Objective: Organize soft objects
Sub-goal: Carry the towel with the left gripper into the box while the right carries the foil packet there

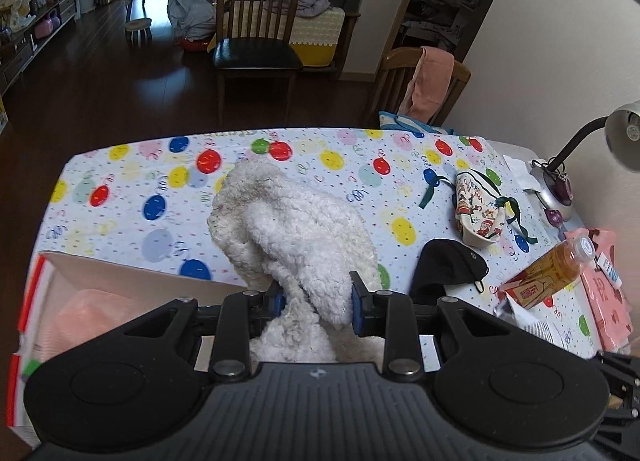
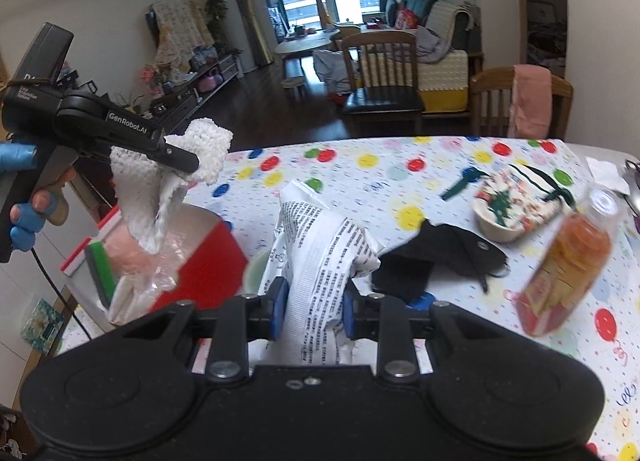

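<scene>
My left gripper (image 1: pixel 318 307) is shut on a fluffy white cloth (image 1: pixel 296 229), which bunches up above the balloon-print tablecloth (image 1: pixel 132 177). In the right wrist view the same left gripper (image 2: pixel 176 157) hangs at the left with the white cloth (image 2: pixel 160 189) dangling over a red and white box (image 2: pixel 208 257). A gloved hand (image 2: pixel 24 213) holds it. My right gripper (image 2: pixel 314 311) is shut on a crumpled white bag with black print (image 2: pixel 320 245), lifted off the table. A black soft item (image 2: pixel 440 257) lies just right of it.
A Christmas-print pouch (image 1: pixel 478 207) with green ribbon, a black cloth (image 1: pixel 448 265) and a bottle of amber drink (image 1: pixel 548 273) lie on the right of the table. The open box (image 1: pixel 100 293) holds pink material. A desk lamp (image 1: pixel 624 137) and two wooden chairs (image 1: pixel 256 33) stand beyond.
</scene>
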### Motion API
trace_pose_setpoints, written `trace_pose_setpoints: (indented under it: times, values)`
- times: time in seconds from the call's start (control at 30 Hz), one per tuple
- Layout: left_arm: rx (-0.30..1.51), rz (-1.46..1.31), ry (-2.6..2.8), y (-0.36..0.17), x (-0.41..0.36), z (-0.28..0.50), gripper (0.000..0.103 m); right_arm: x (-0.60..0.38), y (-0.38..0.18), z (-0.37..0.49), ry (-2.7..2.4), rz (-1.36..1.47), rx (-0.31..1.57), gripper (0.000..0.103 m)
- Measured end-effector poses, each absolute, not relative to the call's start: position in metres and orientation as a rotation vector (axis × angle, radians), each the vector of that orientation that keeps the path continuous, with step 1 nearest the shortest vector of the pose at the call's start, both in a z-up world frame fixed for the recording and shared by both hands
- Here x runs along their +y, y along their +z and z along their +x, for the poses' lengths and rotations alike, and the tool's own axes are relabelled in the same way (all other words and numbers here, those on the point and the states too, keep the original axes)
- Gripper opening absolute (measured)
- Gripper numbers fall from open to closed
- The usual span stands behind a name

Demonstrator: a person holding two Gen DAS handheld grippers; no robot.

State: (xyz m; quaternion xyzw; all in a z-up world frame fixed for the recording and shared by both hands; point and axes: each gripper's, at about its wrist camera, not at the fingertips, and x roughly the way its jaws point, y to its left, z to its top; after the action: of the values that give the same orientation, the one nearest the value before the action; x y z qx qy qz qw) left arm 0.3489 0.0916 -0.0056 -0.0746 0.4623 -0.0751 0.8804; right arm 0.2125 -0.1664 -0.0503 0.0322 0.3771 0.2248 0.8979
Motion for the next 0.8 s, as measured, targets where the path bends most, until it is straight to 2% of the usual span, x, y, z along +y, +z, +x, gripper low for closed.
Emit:
trace_pose_setpoints:
  times: [0.43, 0.8]
  values:
    - [0.969, -0.169, -0.129, 0.000, 0.182, 0.325, 0.030, -0.071, -0.039, 0.216, 0.557, 0.021, 0.774, 0.026]
    - [1.051, -0.149, -0.121, -0.041, 0.239, 0.316, 0.030, 0.013, -0.059, 0.226, 0.588, -0.034, 0.826, 0.026]
